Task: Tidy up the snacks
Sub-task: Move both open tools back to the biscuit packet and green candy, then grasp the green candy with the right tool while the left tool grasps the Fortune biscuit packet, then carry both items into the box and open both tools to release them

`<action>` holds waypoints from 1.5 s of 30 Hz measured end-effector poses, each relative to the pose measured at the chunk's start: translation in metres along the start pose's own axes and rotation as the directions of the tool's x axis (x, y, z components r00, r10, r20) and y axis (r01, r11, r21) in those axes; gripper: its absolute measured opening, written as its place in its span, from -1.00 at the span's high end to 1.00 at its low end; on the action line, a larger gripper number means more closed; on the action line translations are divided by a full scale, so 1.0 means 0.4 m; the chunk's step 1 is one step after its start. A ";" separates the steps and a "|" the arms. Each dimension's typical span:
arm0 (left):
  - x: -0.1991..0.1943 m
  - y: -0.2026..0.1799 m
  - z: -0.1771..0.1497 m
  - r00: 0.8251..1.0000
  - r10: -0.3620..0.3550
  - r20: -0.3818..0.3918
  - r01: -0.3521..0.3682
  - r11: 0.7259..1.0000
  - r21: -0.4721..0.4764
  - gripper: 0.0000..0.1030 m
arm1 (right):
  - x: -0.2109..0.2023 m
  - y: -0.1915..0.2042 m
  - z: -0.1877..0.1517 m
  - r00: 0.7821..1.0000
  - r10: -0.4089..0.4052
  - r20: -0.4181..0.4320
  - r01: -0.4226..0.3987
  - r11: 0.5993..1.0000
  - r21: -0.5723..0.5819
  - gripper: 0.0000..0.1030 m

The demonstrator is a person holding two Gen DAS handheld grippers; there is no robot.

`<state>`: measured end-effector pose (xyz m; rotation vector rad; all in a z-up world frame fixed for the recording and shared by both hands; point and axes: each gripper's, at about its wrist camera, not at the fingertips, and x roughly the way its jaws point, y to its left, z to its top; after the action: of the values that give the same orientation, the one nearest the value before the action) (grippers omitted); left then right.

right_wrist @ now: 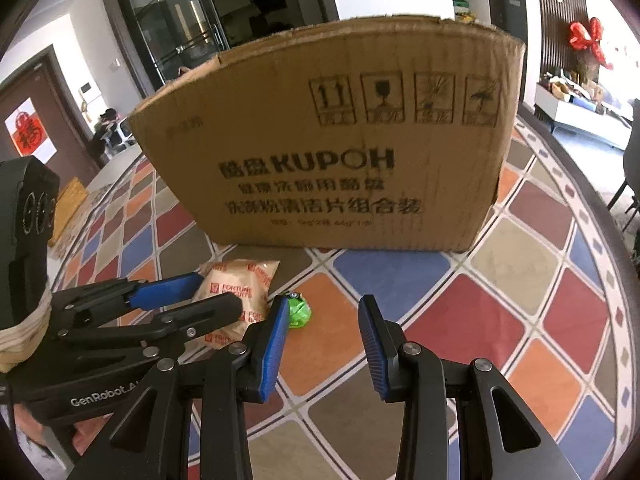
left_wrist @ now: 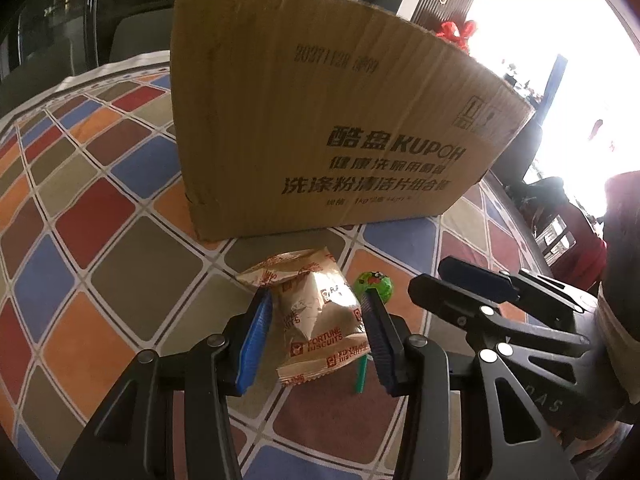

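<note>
We are on the pick-up; left gripper (left_wrist: pixel 316 312) straddles the biscuit pack (left_wrist: pixel 320 316) at 6 o'clock of the box (left_wrist: pixel 320 120), pads apparently not yet pressing; right gripper (right_wrist: pixel 324 344) gapes empty, the lollipop (right_wrist: pixel 298 312) at its 10 o'clock; next we must close.

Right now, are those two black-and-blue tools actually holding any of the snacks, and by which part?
Nothing is held. The left tool straddles the biscuit packet lying on the tablecloth, pads not pressing. The right tool is open on nothing.

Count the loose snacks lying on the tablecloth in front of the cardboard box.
2. The fortune biscuits packet lies between the left claw's fingers; the green lollipop sits just to its right. Anything inside or behind the box is hidden.
</note>
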<state>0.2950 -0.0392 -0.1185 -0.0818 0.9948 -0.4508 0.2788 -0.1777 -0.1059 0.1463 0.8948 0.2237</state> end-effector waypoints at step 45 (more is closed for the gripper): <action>-0.078 0.020 -0.025 0.993 0.081 0.089 -0.081 0.997 -0.005 0.33 | 0.089 0.079 0.001 0.998 0.037 -0.051 -0.038 0.999 -0.019 0.50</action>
<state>0.2749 -0.0181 -0.1015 -0.0619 0.9074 -0.3687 0.2966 -0.1379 -0.1256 0.1394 0.9403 0.2724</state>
